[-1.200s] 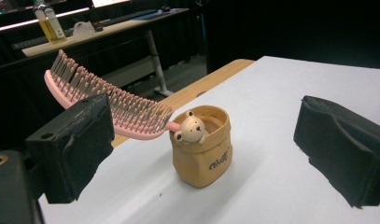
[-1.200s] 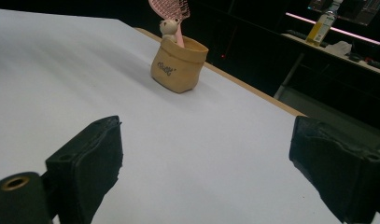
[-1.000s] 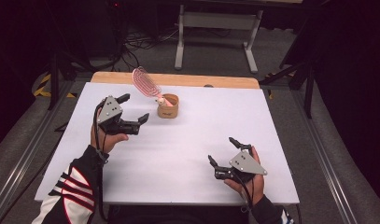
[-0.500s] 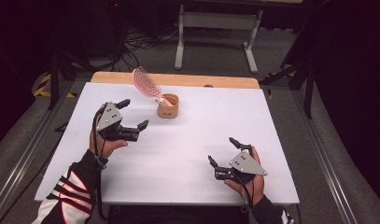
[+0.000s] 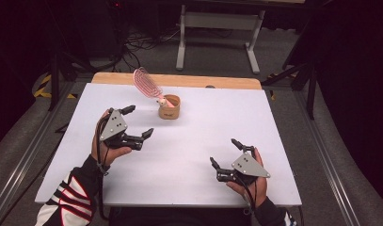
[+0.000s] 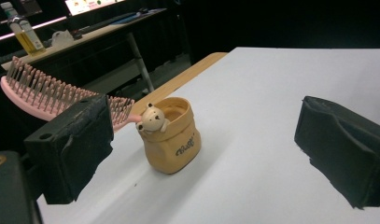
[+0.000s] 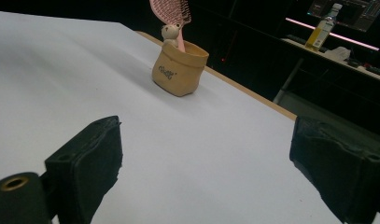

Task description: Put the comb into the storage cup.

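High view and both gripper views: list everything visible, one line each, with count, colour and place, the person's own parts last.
Table: one, white top with a wooden far edge, centre.
Holder: one, tan sack-shaped cup with a small bear figure on its rim, far middle of the table.
Hairbrush: one, pink, handle in the holder, head leaning out to the left.
Bottle: one, yellowish, on a background bench.
Left gripper: one, black, jaws open, near the holder.
Right gripper: one, black, jaws open, near the front edge.
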`<action>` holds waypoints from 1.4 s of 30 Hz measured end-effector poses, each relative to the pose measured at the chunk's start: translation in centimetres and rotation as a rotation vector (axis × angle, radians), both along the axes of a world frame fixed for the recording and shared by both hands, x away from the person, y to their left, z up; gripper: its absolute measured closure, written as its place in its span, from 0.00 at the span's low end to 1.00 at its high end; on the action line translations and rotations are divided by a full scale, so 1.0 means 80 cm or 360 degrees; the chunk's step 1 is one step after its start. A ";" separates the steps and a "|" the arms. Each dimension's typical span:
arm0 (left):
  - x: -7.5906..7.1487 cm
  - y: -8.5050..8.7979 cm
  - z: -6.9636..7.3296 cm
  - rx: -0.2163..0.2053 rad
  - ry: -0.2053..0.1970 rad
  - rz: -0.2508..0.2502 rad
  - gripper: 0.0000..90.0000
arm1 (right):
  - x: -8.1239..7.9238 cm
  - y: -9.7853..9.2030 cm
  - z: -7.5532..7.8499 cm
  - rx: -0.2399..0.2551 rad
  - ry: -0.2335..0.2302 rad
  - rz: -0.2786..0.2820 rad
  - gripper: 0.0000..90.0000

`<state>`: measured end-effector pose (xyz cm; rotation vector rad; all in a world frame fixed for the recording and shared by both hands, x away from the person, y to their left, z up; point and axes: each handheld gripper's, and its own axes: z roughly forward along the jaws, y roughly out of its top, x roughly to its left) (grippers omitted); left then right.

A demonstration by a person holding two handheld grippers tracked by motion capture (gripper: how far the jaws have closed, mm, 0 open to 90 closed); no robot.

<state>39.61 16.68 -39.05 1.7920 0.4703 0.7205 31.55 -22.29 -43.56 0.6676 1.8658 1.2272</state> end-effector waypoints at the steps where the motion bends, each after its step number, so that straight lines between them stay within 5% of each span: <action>1: 0.000 0.000 0.000 0.0000 0.0000 0.0000 0.06 | 0.000 0.000 0.000 0.0000 -0.0002 -0.0002 0.11; 16: -0.020 -0.011 -0.006 0.0073 -0.0033 -0.0037 0.07 | 0.000 0.000 0.001 0.0000 0.0006 0.0014 0.10; 42: -0.057 -0.008 -0.021 0.0090 -0.0053 -0.0077 0.07 | -0.002 -0.001 0.002 0.0005 -0.0008 0.0021 0.10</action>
